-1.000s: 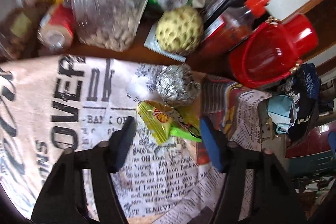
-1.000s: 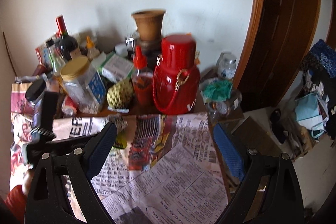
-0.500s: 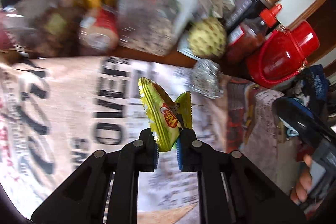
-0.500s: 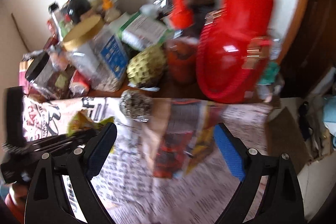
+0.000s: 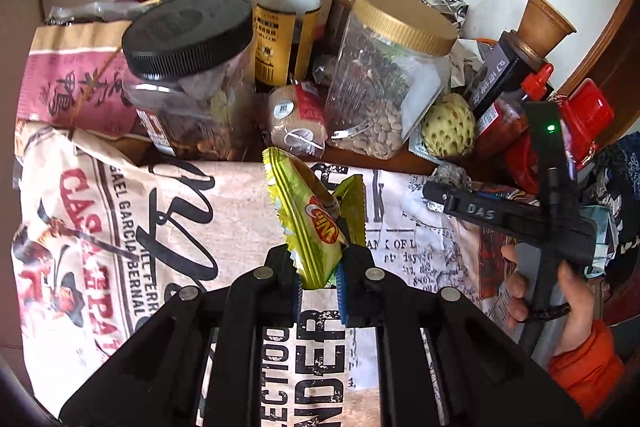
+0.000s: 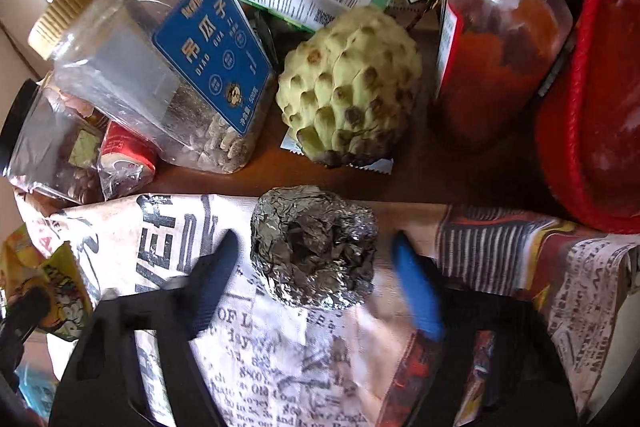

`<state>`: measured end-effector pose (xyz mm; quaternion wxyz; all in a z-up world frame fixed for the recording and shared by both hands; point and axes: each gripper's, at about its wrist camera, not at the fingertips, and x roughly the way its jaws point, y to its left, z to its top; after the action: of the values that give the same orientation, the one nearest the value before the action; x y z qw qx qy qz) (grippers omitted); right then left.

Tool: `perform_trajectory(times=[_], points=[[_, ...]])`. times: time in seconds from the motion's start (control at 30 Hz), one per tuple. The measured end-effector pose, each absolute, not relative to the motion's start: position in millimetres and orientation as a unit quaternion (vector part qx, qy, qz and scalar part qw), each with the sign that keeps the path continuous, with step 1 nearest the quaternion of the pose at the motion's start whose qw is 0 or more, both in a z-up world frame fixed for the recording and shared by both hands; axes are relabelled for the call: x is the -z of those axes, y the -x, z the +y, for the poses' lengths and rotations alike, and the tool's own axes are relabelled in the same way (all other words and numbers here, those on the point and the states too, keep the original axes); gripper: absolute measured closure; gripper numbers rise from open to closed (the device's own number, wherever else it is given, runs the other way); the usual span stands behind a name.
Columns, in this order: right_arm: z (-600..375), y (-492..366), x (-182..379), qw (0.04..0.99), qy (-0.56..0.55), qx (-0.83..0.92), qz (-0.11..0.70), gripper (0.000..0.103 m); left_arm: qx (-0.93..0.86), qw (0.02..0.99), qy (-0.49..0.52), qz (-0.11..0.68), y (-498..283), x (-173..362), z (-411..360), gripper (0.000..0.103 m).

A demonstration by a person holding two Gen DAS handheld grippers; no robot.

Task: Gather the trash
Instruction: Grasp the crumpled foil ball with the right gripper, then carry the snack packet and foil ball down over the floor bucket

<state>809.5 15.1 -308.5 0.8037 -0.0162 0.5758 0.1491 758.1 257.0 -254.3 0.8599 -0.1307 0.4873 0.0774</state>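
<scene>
Lifted off the newsprint since a second ago, the yellow-green wrapper (image 5: 312, 223) now stands clamped in my left fingers (image 5: 319, 291), its long axis pointing up and away, red logo reading "Win" upside down. Beneath it the cloth on the bench (image 5: 240, 195) shows "CASA" and "BERNAL". My right fingers (image 6: 316, 283) have dropped over the foil ball (image 6: 314, 247) and have just been closing (pads apart, not yet touching), one each side of it. Behind the ball, a jar's blue label (image 6: 214, 57) reads "DIAO GUA".
</scene>
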Motion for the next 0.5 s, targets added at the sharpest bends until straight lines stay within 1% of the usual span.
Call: perform_trajectory(times=[0.1, 0.27, 0.5], points=[[13, -796, 295, 0.82, 0.023, -0.151, 0.551, 0.049, -0.074, 0.863, 0.129, 0.483, -759, 249, 251, 0.091], [-2, -763, 256, 0.84, 0.025, -0.165, 0.517, 0.05, -0.062, 0.871, 0.127, 0.471, -753, 230, 235, 0.091], [-61, -703, 176, 0.875, 0.004, -0.165, 0.456, 0.05, -0.041, 0.888, 0.101, 0.446, -737, 196, 181, 0.091]])
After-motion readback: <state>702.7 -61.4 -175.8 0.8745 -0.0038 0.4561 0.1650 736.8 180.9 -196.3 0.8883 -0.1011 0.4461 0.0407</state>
